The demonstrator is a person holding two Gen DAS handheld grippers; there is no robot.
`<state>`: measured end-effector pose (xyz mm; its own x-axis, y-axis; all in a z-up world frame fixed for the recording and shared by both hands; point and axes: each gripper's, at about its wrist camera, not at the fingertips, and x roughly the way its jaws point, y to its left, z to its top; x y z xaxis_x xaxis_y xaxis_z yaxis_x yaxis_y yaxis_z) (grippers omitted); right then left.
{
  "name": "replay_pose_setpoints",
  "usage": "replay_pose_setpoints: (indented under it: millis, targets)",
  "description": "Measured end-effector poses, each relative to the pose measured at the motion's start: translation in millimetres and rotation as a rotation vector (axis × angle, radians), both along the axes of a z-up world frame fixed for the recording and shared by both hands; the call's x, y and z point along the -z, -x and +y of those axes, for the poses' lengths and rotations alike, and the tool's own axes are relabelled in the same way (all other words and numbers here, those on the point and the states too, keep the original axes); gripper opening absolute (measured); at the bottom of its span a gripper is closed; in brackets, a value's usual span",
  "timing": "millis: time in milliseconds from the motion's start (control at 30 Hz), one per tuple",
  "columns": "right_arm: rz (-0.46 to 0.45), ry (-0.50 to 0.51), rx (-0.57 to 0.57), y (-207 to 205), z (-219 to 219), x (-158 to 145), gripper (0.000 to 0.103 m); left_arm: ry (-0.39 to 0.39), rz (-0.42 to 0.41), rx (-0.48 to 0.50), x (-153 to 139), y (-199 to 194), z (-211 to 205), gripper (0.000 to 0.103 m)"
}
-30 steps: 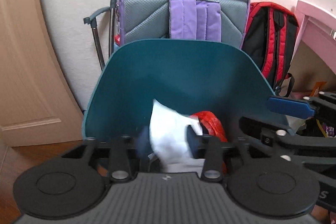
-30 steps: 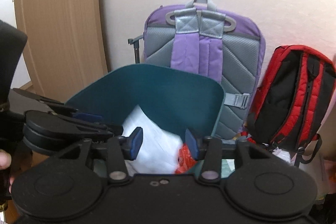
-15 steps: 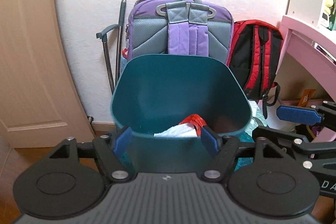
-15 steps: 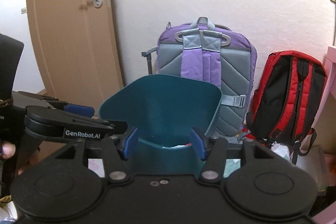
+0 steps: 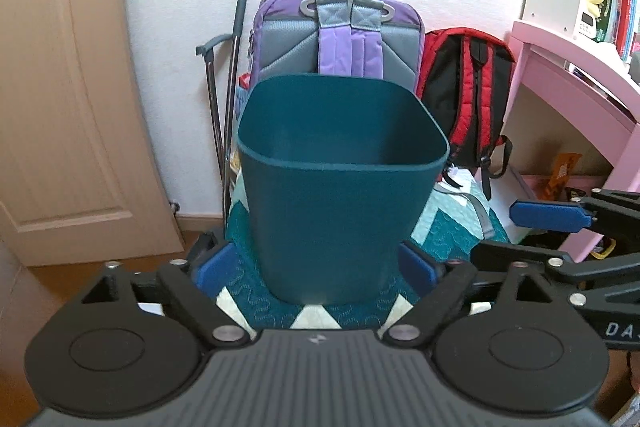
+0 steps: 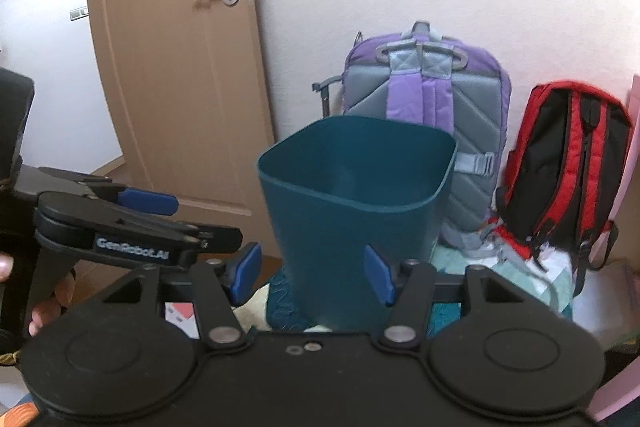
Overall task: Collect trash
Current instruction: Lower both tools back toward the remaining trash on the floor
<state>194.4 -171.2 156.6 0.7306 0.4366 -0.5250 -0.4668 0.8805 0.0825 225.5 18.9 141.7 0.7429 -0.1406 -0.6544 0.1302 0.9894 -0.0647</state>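
A dark teal trash bin [image 5: 340, 211] stands upright on a teal and white quilted mat [image 5: 452, 227]; it also shows in the right wrist view [image 6: 356, 215]. Its contents are hidden from this low angle. My left gripper [image 5: 318, 265] is open and empty, in front of the bin's base. My right gripper [image 6: 312, 273] is open and empty, also in front of the bin. The right gripper shows at the right of the left wrist view [image 5: 560, 223], and the left gripper at the left of the right wrist view [image 6: 136, 223].
A purple and grey backpack [image 5: 340, 39] and a red and black backpack [image 5: 468, 95] lean on the white wall behind the bin. A wooden door [image 5: 60, 87] is on the left. A pink desk [image 5: 572, 87] is on the right.
Both grippers have pulled back and down from above the bin. The left gripper let go of the white trash, which lay in the bin beside a red piece and is now hidden.
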Motion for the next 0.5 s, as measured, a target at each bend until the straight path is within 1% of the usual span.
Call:
replay_pose_setpoints:
  millis: [133, 233, 333, 400, 500]
  targets:
    - [0.044, 0.007, -0.013, 6.0, 2.9, 22.0, 0.058, 0.029, 0.016, 0.005, 21.1, 14.3, 9.2, 0.098]
    - [0.093, 0.014, -0.02, 4.2, 4.6, 45.4, 0.058, 0.055, 0.043, 0.0, 45.7, 17.1, 18.9, 0.099]
    - [0.155, 0.041, -0.028, -2.5, 7.8, 79.1, 0.058, 0.071, 0.086, -0.017, 75.4, 13.0, 29.3, 0.099]
    - [0.197, 0.05, -0.026, -7.6, 9.9, 103.4, 0.058, 0.08, 0.132, -0.033, 99.6, 7.4, 37.5, 0.099]
    - [0.271, 0.066, -0.023, -14.6, 13.6, 147.7, 0.058, 0.082, 0.202, -0.062, 138.3, -4.7, 50.1, 0.099]
